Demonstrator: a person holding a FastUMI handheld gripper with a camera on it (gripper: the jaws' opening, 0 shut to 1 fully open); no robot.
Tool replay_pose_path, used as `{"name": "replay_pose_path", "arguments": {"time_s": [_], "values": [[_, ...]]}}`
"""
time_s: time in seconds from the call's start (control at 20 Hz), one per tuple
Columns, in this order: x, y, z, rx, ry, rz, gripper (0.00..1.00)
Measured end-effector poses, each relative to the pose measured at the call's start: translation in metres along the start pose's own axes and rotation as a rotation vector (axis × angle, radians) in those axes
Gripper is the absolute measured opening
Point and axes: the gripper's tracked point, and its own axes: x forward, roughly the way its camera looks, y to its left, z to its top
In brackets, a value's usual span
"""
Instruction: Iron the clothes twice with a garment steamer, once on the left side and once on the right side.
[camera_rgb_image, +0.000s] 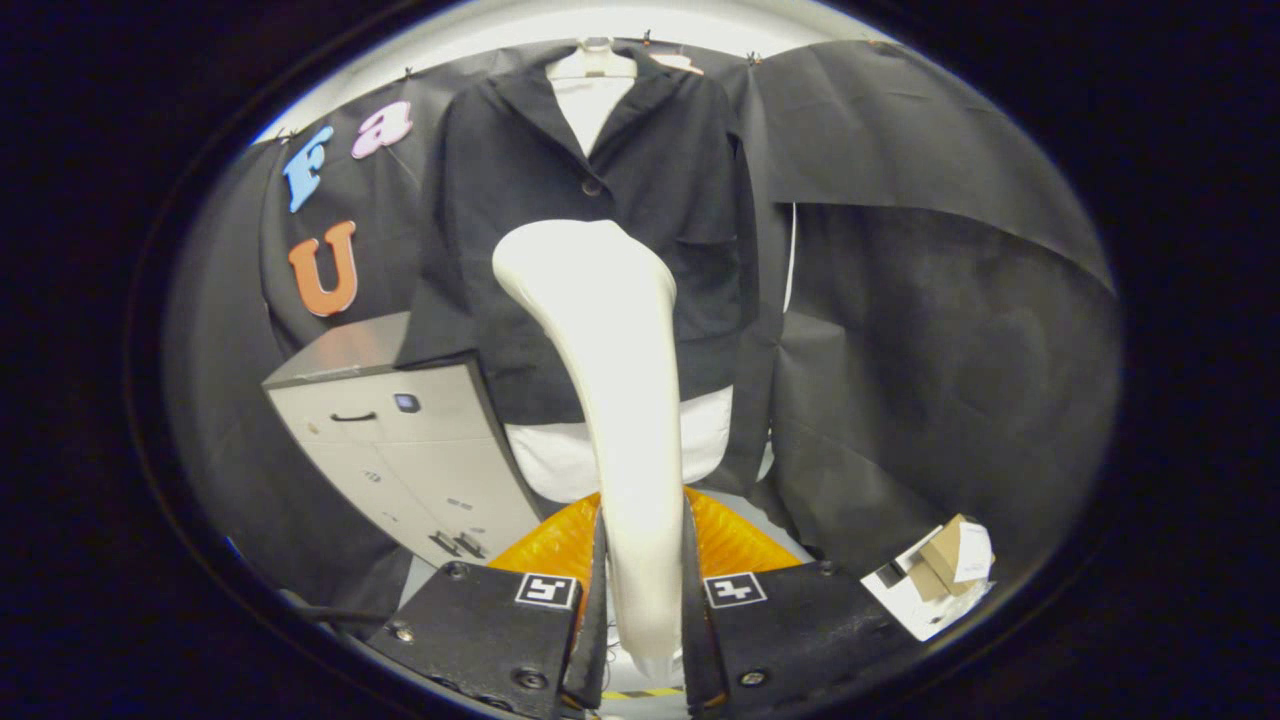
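A white garment steamer (610, 340) stands upright between my fingers, its handle clamped by both of them. My gripper (642, 600) is shut on that handle. The steamer's wide head rises in front of a black jacket (600, 230), which hangs on a hanger (592, 60) over a white shirt (560, 450). The head sits near the middle of the jacket, just below its button, and whether it touches the cloth I cannot tell. The shirt's hem shows below the jacket on both sides of the steamer.
A grey drawer cabinet (390, 440) stands to the left of the jacket. An orange ribbed object (560, 545) lies low behind my fingers. A small cardboard box with white paper (940, 575) sits to the lower right. Black cloth walls close the booth.
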Motion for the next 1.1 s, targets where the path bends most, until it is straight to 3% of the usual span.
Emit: {"name": "replay_pose_path", "arguments": {"time_s": [0.25,0.45,0.7,1.1], "values": [[-0.09,0.035,-0.011,-0.02,-0.066,0.056,0.33],[-0.134,0.042,-0.038,-0.051,-0.089,0.097,0.33],[-0.165,0.046,-0.065,-0.09,-0.094,0.108,0.33],[-0.176,0.048,-0.072,-0.1,-0.086,0.133,0.33]]}}
